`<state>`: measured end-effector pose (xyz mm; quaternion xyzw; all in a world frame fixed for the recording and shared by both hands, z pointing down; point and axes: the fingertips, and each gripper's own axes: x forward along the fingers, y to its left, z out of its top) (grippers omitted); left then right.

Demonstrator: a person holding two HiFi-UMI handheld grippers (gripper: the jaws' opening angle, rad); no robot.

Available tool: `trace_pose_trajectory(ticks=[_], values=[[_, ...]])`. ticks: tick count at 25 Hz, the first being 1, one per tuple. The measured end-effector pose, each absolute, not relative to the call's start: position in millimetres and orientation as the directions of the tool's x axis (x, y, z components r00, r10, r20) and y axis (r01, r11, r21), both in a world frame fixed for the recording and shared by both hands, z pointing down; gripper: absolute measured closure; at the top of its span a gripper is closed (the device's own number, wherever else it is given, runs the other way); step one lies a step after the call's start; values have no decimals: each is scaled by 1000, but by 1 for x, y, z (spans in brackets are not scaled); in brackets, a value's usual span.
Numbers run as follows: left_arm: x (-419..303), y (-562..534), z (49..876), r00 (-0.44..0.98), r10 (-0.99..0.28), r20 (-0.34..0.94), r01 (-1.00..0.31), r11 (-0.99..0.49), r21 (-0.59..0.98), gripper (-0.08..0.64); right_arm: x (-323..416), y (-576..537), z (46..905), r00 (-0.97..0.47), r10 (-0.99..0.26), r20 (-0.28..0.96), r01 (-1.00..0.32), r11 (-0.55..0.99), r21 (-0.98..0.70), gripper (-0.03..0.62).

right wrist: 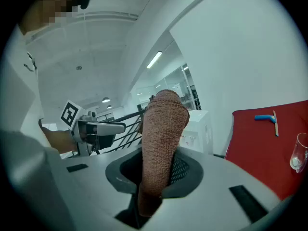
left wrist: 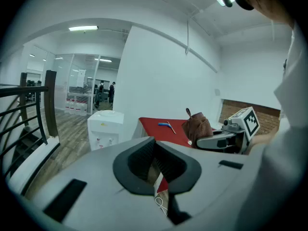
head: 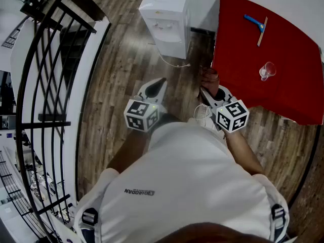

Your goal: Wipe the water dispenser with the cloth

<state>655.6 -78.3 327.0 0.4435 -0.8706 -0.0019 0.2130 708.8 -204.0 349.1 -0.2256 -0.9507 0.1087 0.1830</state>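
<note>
On the wood floor (head: 126,59) the white water dispenser (head: 166,19) stands beside a red table (head: 283,75), apart from the right gripper (head: 206,92) clamping the brown cloth (right wrist: 161,143) and the left gripper (head: 159,83), whose jaws are together and empty.

Wood floor (head: 126,59) bears the water dispenser (head: 167,19); red table (head: 283,85) holds blue-handled tool (head: 253,20) and glass (head: 267,70).

Ahead the water dispenser (head: 164,19), the table (head: 293,100) just right of it
I see a scraper (head: 255,23) and a glass (head: 267,71) on the table, the dispenser on the floor (head: 126,75), a railing (head: 76,4) at my left, and the cloth (head: 208,77) in the jaws of the right gripper (head: 205,92).
</note>
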Motion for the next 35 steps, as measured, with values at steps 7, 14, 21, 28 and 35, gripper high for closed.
trace_pose_trajectory(ticks=[7,14,21,28,35], values=[[654,-79,327,-525,-770,363,-764,614,198,559,707,-206,349,-830,469,304,400,878,-262,520],[655,-83,328,-517,-773,367,-769,608,198,560,706,-207,343,-835,478,273,400,868,-293,520],[655,-91,335,-496,-778,387,-776,596,204,559,709,-201,351,-809,520,274,426,840,-336,520],[647,-91,340,-487,-775,401,-790,588,176,560,696,-205,368,-811,497,309,376,847,-377,520],[623,-69,348,-492,-765,416,-766,607,209,560,676,-184,376,-778,549,305,383,800,-462,520]])
